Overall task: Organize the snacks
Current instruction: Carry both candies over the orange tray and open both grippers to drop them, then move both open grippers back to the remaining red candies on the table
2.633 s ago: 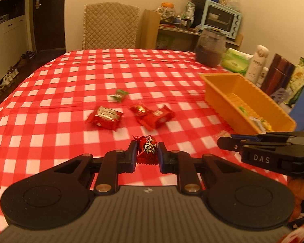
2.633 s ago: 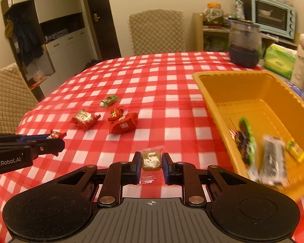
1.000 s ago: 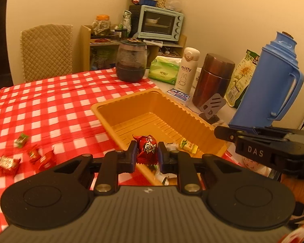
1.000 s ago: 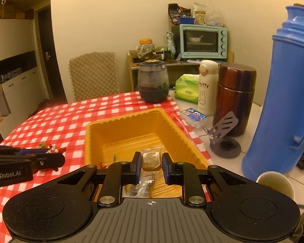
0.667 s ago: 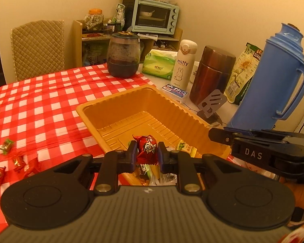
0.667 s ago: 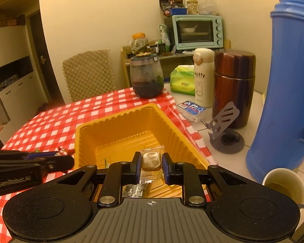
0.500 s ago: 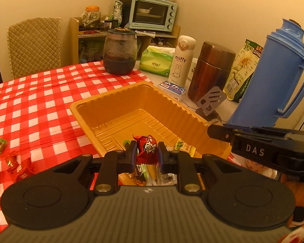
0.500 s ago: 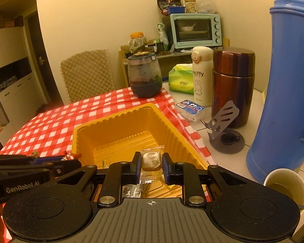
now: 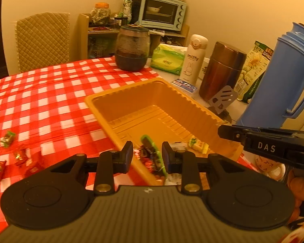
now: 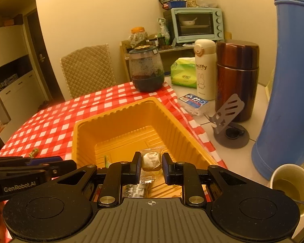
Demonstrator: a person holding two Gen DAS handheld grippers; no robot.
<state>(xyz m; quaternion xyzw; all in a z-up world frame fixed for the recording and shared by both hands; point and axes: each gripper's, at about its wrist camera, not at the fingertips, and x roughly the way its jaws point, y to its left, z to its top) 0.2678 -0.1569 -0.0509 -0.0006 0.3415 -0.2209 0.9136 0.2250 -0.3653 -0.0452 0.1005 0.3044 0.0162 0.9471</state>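
Note:
My left gripper [image 9: 147, 154] hovers over the near end of the yellow bin [image 9: 131, 87], its jaws opening with nothing pressed between them. Just below the gap, a blurred red candy [image 9: 150, 164] lies beside a green-edged dark packet [image 9: 150, 147] and other wrapped snacks in the bin. My right gripper [image 10: 151, 162] is shut on a clear-wrapped pale candy [image 10: 151, 159] above the near rim of the bin [image 10: 115, 113]. Each gripper shows at the edge of the other's view: the right gripper [image 9: 273, 145], the left gripper [image 10: 30, 168].
Loose candies [image 9: 8, 138] remain on the red checked tablecloth [image 9: 50, 93] at left. Right of the bin stand a blue thermos [image 9: 283, 81], a brown flask [image 9: 221, 70], a white bottle [image 9: 194, 58] and a phone stand [image 10: 227, 113]. A glass jar [image 9: 131, 48] sits behind; a cup [image 10: 289, 184] is near right.
The left jaws have parted and the red candy is gone from between them, now down in the bin. Both grippers edged closer over the bin. The right one still grips its candy.

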